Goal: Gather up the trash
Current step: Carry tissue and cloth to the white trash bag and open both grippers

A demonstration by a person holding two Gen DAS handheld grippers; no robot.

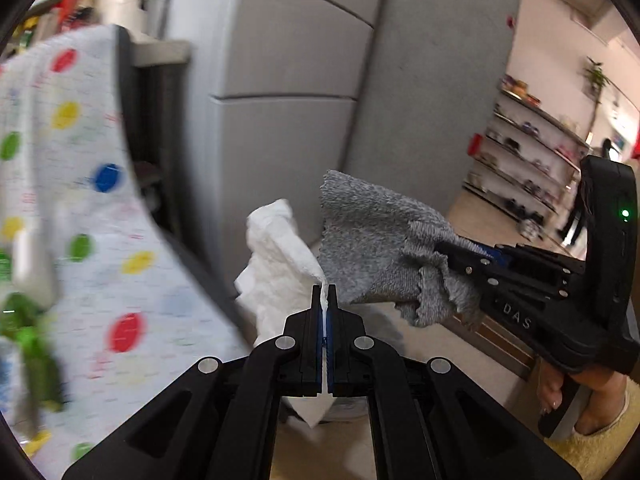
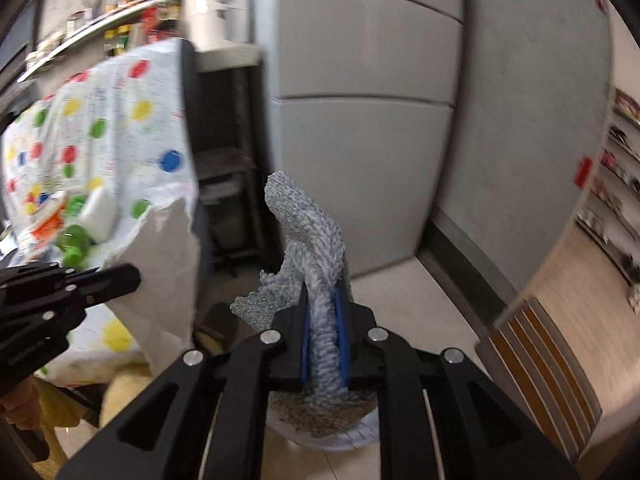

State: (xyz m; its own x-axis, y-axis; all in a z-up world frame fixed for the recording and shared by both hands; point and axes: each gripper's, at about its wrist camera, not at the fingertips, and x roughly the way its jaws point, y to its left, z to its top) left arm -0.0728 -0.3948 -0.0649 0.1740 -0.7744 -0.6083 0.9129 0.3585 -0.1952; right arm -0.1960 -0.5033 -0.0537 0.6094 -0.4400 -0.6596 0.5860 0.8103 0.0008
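Gripping a white tissue (image 1: 280,264), the left tool (image 1: 325,294) sits lower centre; the right tool (image 2: 322,300) clamps a grey cloth (image 2: 308,216).

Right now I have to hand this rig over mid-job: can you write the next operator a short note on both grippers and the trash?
Left gripper: shut on a crumpled white tissue.
Right gripper: shut on a gray knitted rag.
Both pieces are off the table with the dotted cloth and over the floor, above what looks like a bin low in the right view.
Done: both picked up.
Left: drop both, then check the green items on the cloth.
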